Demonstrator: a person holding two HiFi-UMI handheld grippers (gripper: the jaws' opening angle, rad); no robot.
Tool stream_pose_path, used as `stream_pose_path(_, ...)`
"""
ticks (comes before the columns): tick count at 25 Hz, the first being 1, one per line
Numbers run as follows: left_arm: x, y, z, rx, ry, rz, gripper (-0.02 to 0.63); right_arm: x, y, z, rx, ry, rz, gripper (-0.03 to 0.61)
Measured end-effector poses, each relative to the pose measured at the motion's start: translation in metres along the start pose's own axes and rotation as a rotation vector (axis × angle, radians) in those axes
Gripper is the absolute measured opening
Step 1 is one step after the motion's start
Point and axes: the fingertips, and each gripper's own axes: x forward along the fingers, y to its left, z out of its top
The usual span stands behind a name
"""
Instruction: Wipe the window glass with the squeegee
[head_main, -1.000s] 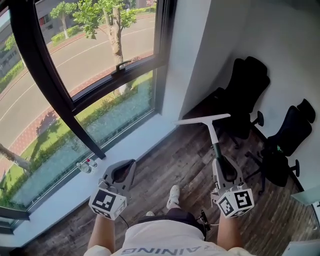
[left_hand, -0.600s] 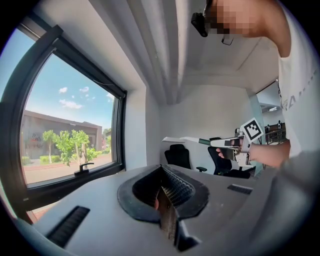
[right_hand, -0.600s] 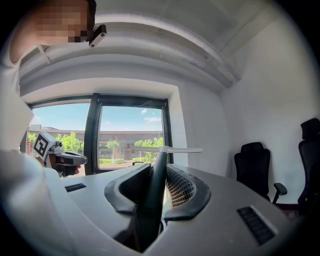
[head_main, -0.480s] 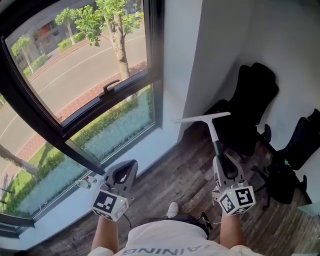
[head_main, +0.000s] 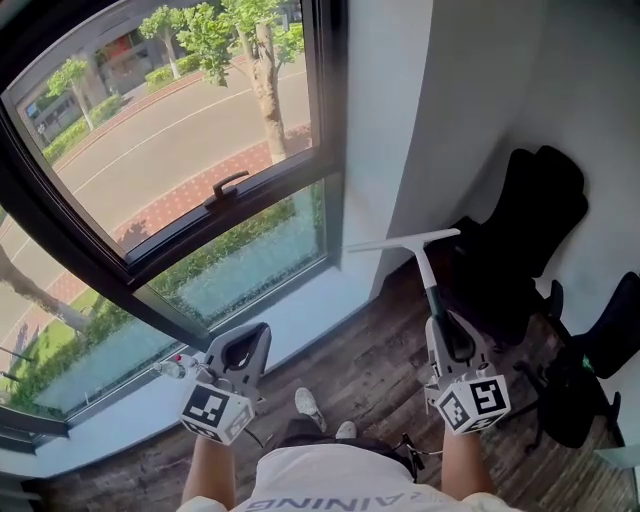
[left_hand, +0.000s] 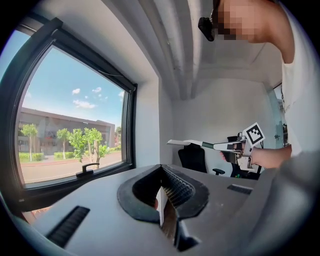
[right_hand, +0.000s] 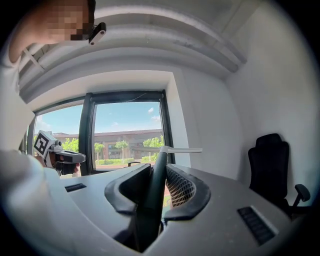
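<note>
1. Window glass (head_main: 170, 130): far left and upper left of the head view, in 2 panes. Through it show a road, trees and a hedge.
2. Black window frame (head_main: 90, 255): a bar between the 2 panes carries a black handle (head_main: 228, 186).
3. White sill (head_main: 310, 315): runs below the lower pane.
4. Left gripper (head_main: 258, 335): held low over the sill's edge and pointing toward the window. Its jaws are closed together with nothing between them, as its own view shows.
5. Wooden floor (head_main: 370, 370): dark planks, with the person's pale shoe (head_main: 308, 405) at bottom centre.
6. Squeegee (head_main: 421, 258): a white T-shaped blade on a white and dark green shaft. The blade is in the air in front of the white wall (head_main: 470, 110), right of the window and apart from the glass.
7. Right gripper (head_main: 441, 330): jaws clenched on the squeegee's handle, and the shaft rises straight out from between them.
8. 2 black office chairs: 1 against the wall (head_main: 535, 220), 1 at the far right edge (head_main: 600, 370).
</note>
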Motion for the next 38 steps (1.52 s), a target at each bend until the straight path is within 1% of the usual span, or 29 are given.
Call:
stream_pose_path(4,0.024,0.03,-0.006,-0.002,0.001,0.01,0.017,0.042,-0.003,-0.002,-0.013,0.009,0.023,0.1)
stream_pose_path(8,0.051,0.083,-0.001,-0.01,-0.017,0.039,0.017,0.107,0.005,0.006,-0.056,-0.004,0.058,0.1)
stream_pose_path(11,0.065,0.133,0.005,0.0,-0.045,0.082,0.017,0.166,0.019,0.012,-0.076,-0.019,0.103,0.1)
stream_pose_path(15,0.073,0.196,0.009,-0.01,-0.037,0.124,0.017,0.235,0.043,0.024,-0.079,-0.029,0.142,0.1)
stream_pose_path(18,0.079,0.233,0.016,0.003,-0.032,0.132,0.017,0.277,0.063,0.034,-0.084,-0.049,0.178,0.1)
stream_pose_path(21,0.085,0.26,0.021,0.014,-0.039,0.149,0.017,0.316,0.079,0.037,-0.079,-0.056,0.215,0.1)
stream_pose_path(24,0.081,0.28,0.026,0.021,-0.039,0.186,0.017,0.349,0.097,0.043,-0.076,-0.057,0.273,0.1)
stream_pose_path(28,0.075,0.298,0.03,0.008,-0.033,0.291,0.017,0.386,0.106,0.05,-0.064,-0.067,0.368,0.1)
stream_pose_path(32,0.076,0.303,0.038,-0.017,-0.049,0.398,0.017,0.42,0.109,0.06,-0.063,-0.081,0.474,0.1)
stream_pose_path(35,0.081,0.301,0.043,-0.012,-0.044,0.475,0.017,0.444,0.105,0.085,-0.1,-0.133,0.541,0.1)
stream_pose_path(38,0.088,0.3,0.051,-0.028,-0.054,0.544,0.017,0.468,0.094,0.126,-0.134,-0.236,0.566,0.1)
